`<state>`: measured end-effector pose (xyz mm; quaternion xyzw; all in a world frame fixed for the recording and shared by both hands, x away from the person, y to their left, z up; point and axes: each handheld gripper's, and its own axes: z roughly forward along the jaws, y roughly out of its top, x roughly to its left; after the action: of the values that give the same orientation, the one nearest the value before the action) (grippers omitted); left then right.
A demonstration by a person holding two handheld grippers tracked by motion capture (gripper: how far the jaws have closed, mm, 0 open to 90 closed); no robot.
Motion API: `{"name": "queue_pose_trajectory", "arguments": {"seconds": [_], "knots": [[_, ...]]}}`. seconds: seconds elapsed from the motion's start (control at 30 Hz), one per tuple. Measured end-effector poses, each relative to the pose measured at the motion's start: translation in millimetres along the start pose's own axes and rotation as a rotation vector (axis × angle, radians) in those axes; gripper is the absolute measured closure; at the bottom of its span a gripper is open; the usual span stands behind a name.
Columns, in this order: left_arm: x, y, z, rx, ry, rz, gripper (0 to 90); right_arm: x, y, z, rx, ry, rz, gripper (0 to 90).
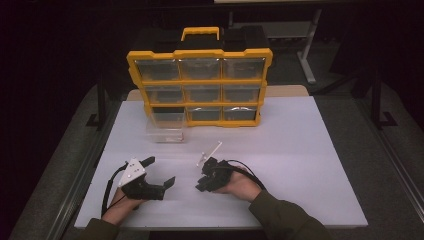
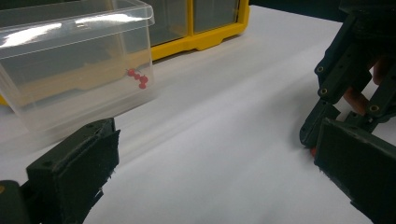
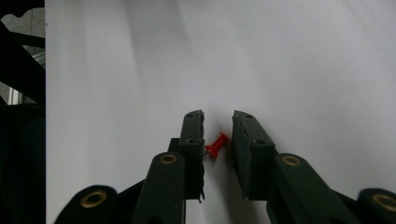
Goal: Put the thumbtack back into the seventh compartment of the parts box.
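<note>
One red push pin [image 3: 216, 145] lies on the white table [image 1: 300, 150] between the jaws of the right gripper [image 3: 218, 122] — narrowly parted, not pressing it. The left gripper [image 1: 159, 172] is spread wide, empty. Three red pins [image 2: 138, 78] sit in the clear bin [image 2: 70, 65] before the nine-drawer yellow organizer [image 1: 200, 80].

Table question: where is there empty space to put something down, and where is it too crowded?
The white table is bare right of the right gripper and below the yellow organizer. A smaller bare strip lies between the clear bin and both grippers. It is crowded at front left, where the left gripper and the right gripper, around a red pushpin, sit close.
</note>
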<state>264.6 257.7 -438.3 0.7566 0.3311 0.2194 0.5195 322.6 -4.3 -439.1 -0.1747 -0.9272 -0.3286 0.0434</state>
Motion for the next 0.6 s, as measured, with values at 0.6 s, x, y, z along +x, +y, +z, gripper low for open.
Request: {"name": "queue_pose_trajectory", "arguments": {"seconds": [0.6], "knots": [[0.1, 0.1, 0.2, 0.002, 0.000, 0.004, 0.0, 3.2, -0.3, 0.7, 0.015, -0.042, -0.035, 81.2]]}}
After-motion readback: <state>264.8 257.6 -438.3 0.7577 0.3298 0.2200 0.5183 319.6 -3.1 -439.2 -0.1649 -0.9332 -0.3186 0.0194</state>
